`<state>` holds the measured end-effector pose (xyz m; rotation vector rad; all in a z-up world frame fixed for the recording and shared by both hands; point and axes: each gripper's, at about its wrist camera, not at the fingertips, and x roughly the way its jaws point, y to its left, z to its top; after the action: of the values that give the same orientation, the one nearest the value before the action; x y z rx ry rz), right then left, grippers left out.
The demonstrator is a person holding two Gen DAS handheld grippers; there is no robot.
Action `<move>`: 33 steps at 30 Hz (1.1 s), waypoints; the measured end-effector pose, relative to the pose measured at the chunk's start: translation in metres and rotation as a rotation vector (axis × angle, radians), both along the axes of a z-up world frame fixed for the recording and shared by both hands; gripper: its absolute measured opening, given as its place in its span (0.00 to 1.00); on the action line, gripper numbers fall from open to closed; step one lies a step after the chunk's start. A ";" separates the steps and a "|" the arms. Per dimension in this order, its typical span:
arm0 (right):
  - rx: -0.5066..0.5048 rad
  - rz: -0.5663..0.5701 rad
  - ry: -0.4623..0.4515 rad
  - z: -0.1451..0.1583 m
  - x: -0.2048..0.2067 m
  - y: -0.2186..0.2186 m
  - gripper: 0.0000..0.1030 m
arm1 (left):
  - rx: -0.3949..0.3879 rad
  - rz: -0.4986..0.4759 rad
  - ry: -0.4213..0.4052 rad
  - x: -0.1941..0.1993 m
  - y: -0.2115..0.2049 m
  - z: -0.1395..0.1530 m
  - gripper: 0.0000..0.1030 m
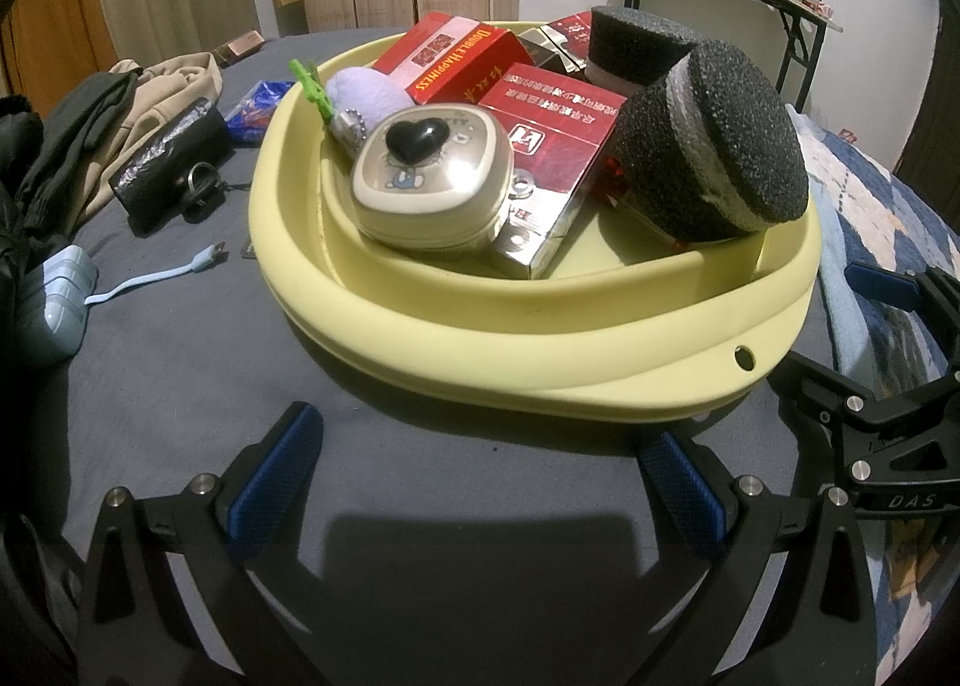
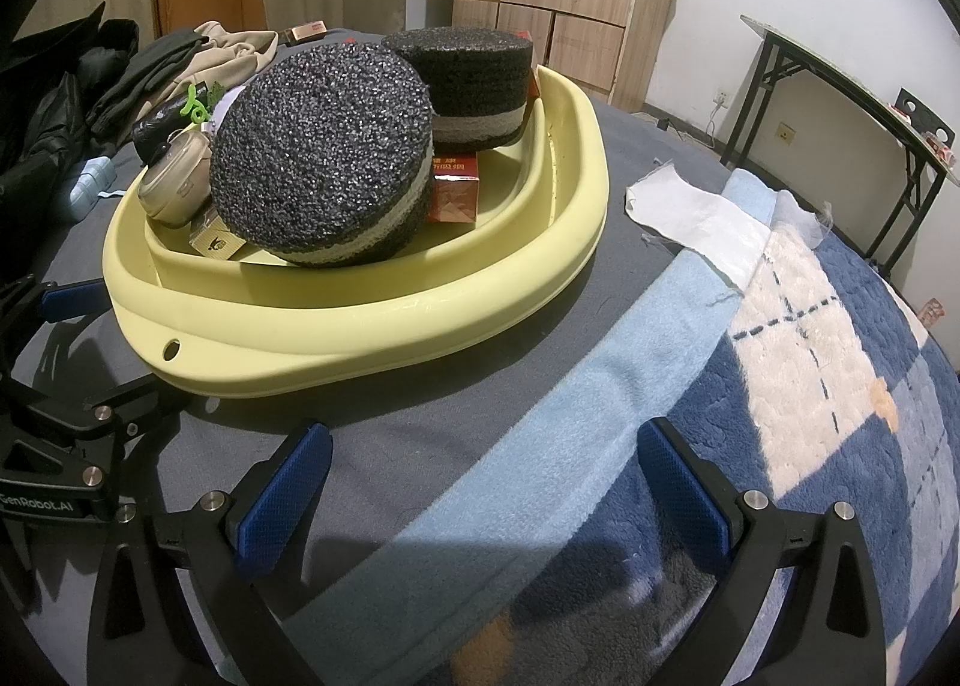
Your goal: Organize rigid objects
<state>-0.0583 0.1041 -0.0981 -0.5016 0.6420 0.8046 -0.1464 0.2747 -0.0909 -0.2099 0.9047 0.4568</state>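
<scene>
Pale yellow basin point(image 1: 540, 326) on grey bedsheet point(image 1: 180, 374), w/ 2 round black foam discs point(image 1: 714, 140), red glossy cigarette boxes point(image 1: 450, 56), a rounded beige case point(image 1: 432, 176), poss. earbuds. Left gripper point(image 1: 480, 476) & right gripper point(image 2: 480, 482) near it, both spread wide, empty.

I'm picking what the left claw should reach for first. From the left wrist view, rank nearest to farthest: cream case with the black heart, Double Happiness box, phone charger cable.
1. Phone charger cable: on the grey cover, left of the basin.
2. Cream case: front left inside the yellow basin.
3. Double Happiness box: at the basin's back.
</scene>
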 end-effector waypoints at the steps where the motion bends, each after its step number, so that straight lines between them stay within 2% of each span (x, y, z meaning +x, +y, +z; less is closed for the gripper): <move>1: 0.000 0.000 0.000 0.000 0.000 0.000 1.00 | 0.005 0.001 0.002 0.000 -0.001 0.000 1.00; 33: 0.000 0.000 0.000 0.000 0.000 0.000 1.00 | 0.004 0.001 -0.001 -0.001 -0.006 0.000 1.00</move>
<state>-0.0583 0.1040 -0.0981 -0.5017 0.6419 0.8049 -0.1471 0.2688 -0.0909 -0.2067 0.9021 0.4597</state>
